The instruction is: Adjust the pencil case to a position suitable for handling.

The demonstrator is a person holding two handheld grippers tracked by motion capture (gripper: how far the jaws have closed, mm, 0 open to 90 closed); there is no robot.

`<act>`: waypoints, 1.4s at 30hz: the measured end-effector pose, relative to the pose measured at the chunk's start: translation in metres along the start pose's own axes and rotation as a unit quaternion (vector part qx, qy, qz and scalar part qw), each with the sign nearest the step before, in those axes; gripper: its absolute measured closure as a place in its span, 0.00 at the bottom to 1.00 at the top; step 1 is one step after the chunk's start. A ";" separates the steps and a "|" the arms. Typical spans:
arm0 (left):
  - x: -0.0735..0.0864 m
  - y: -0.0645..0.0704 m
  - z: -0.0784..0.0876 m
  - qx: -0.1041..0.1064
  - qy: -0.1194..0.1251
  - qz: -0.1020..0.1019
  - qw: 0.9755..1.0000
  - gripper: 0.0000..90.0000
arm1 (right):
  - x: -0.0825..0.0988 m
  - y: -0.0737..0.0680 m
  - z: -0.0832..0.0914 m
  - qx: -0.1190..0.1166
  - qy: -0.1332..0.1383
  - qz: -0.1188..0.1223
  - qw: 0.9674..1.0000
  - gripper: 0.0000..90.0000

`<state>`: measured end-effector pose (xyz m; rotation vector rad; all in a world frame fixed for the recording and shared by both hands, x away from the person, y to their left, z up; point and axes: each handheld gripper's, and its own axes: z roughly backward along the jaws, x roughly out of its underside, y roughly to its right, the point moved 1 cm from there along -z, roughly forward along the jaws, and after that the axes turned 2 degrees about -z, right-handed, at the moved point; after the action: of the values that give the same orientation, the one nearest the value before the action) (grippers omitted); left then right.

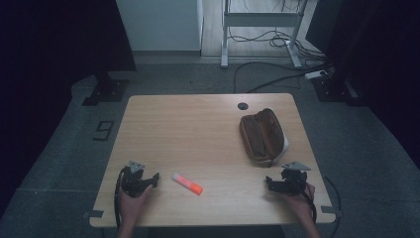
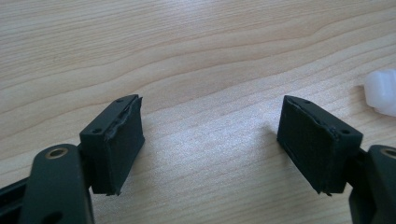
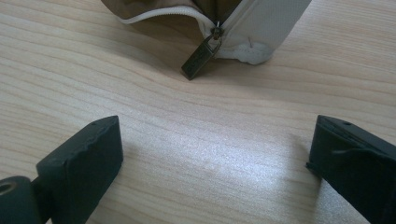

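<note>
Two open claws rest near the front of a wooden table (image 1: 198,124).

The left gripper (image 1: 148,181) and the right gripper (image 1: 273,182) each have their jaws spread wide, with bare wood between them and nothing held. An orange and white marker (image 1: 187,183) lies just beside the left one. Farther back on the right sits a brown pouch (image 1: 261,136); its metal zipper pull (image 3: 201,57) touches the table. The pouch's top is cut off in the right gripper view.
</note>
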<state>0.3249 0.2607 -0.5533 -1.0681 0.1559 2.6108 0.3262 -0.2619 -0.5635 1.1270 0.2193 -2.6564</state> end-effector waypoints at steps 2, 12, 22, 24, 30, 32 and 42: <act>0.000 0.000 0.000 0.000 0.000 0.000 1.000 0.25 | 0.000 -0.001 0.000 0.003 0.000 -0.003 1.000 0.04; 0.000 0.000 0.000 0.000 0.000 -0.001 1.000 0.25 | 0.003 0.000 0.004 0.014 0.012 -0.013 1.000 0.14; 0.000 0.000 0.000 0.000 0.000 -0.001 1.000 0.25 | 0.003 0.000 0.004 0.017 0.012 -0.016 1.000 0.14; 0.000 0.000 0.000 0.001 0.000 -0.001 1.000 0.25 | 0.003 0.000 0.004 0.017 0.012 -0.016 1.000 0.14; 0.000 0.000 0.000 0.001 0.000 -0.001 1.000 0.25 | 0.003 0.001 0.005 0.017 0.013 -0.017 1.000 0.15; 0.000 0.000 0.000 0.001 0.000 -0.001 1.000 0.25 | 0.003 0.001 0.005 0.018 0.014 -0.018 1.000 0.16; 0.000 0.000 0.000 0.001 0.000 -0.001 1.000 0.25 | 0.001 0.013 0.022 0.019 0.047 -0.043 0.998 0.15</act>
<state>0.3251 0.2604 -0.5534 -1.0682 0.1560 2.6079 0.3140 -0.2801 -0.5500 1.2840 0.2414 -2.6944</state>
